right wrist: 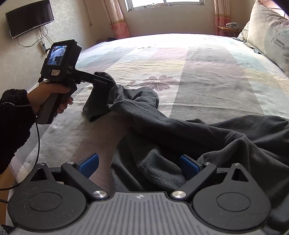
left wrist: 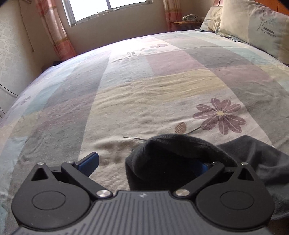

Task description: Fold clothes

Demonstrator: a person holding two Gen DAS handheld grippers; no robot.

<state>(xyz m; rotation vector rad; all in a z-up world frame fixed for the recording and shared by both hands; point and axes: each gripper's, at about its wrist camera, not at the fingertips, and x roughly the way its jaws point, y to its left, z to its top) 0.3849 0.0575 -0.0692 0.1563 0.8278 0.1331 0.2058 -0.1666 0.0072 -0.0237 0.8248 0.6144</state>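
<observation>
Right gripper: black linkage arms, blue finger pads, silver pivot screws, round black hubs, ribbed grey housing bearing a small white logo. Left gripper: identical build; its handheld unit carries a lit screen, a white label, "GenRobot.AI" lettering and a black cable. Left hand wears a fuzzy black sleeve.

Both views are taken low over the bed, each looking forward past its own tool toward the window. The left tool is seen from the right view. The flower print, pillows and dark garment are shared.
</observation>
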